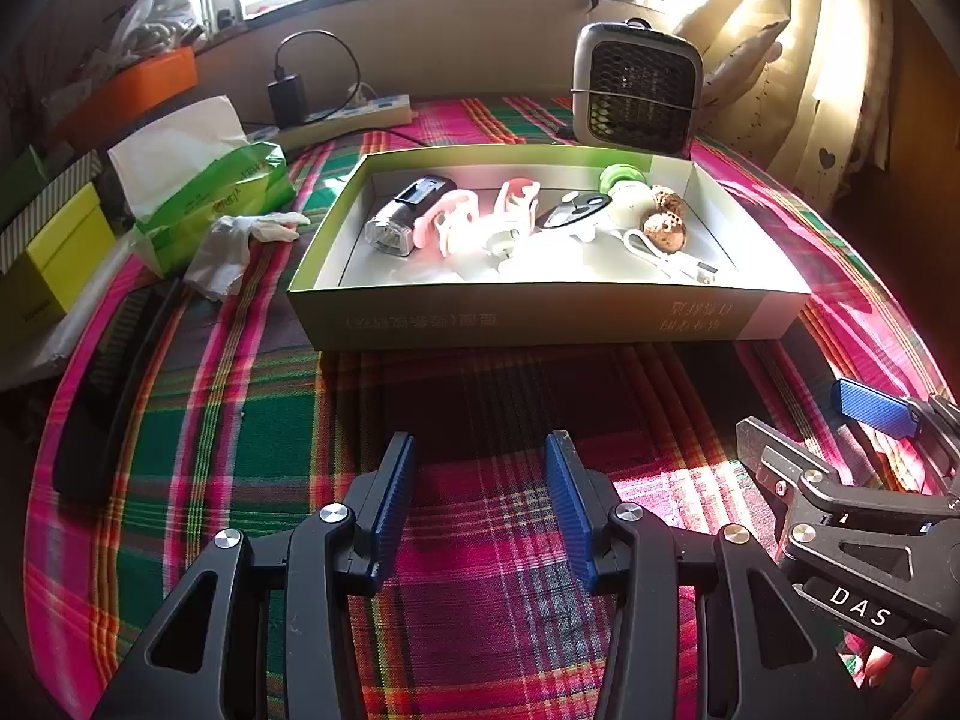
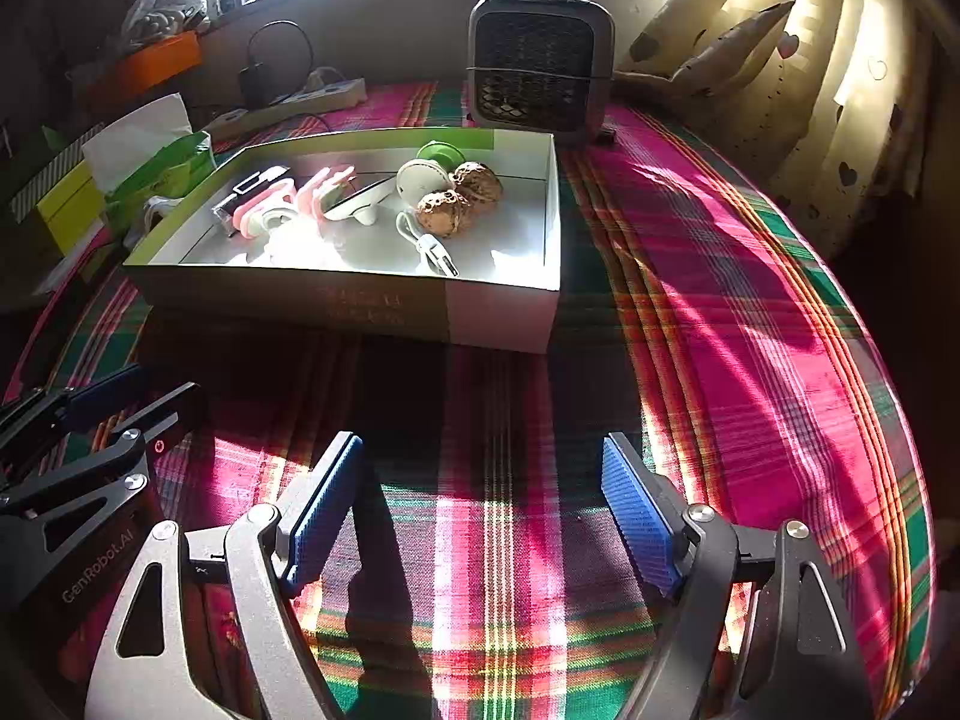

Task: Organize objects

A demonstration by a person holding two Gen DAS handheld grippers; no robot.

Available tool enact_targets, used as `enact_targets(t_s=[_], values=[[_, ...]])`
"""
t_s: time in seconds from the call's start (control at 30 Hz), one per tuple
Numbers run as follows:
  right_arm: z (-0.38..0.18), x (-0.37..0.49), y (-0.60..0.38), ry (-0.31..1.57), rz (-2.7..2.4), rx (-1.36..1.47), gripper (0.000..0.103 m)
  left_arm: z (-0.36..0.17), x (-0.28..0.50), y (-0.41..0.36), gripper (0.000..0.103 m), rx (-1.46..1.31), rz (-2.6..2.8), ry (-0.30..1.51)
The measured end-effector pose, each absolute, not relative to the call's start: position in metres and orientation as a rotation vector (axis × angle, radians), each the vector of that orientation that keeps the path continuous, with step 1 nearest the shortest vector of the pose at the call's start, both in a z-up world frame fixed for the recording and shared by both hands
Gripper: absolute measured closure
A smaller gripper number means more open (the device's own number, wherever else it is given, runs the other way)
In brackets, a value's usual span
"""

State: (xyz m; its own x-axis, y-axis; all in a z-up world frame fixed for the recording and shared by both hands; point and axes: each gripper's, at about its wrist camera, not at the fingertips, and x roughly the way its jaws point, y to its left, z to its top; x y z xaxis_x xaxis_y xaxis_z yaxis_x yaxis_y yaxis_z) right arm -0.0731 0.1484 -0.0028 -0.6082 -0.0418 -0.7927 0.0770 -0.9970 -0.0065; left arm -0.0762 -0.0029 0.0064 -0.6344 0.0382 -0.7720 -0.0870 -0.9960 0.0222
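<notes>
A shallow cardboard box [image 1: 540, 315] [image 2: 360, 300] lies on the plaid cloth ahead of both grippers. It holds a bike light [image 1: 402, 216], pink clips [image 1: 456, 216], a black and white gadget [image 1: 573, 210], a green and white round piece [image 1: 624, 186], two walnuts [image 2: 462, 198] and a white cable [image 2: 429, 249]. My left gripper [image 1: 483, 444] hovers open over bare cloth in front of the box, with nothing between its blue pads. My right gripper [image 2: 483, 450] stands open wider beside it, also holding nothing. Each shows in the other's view: right gripper [image 1: 822, 420], left gripper [image 2: 150, 390].
A small grey fan heater [image 1: 636, 90] stands behind the box. To the left lie a green tissue pack [image 1: 210, 180], a crumpled plastic glove [image 1: 234, 246], a black comb [image 1: 114, 384], a yellow box [image 1: 54, 252] and a power strip [image 1: 348, 117]. Curtains [image 2: 810, 90] hang at the right.
</notes>
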Motion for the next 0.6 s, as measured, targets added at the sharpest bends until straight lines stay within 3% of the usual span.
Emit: enact_targets(t_s=[0.6], values=[[-0.0032,-0.0729,0.1484,0.060,-2.759,1.359,0.022,0.0063,-0.0763,-0.0032,0.060,-1.310,2.777,0.087]])
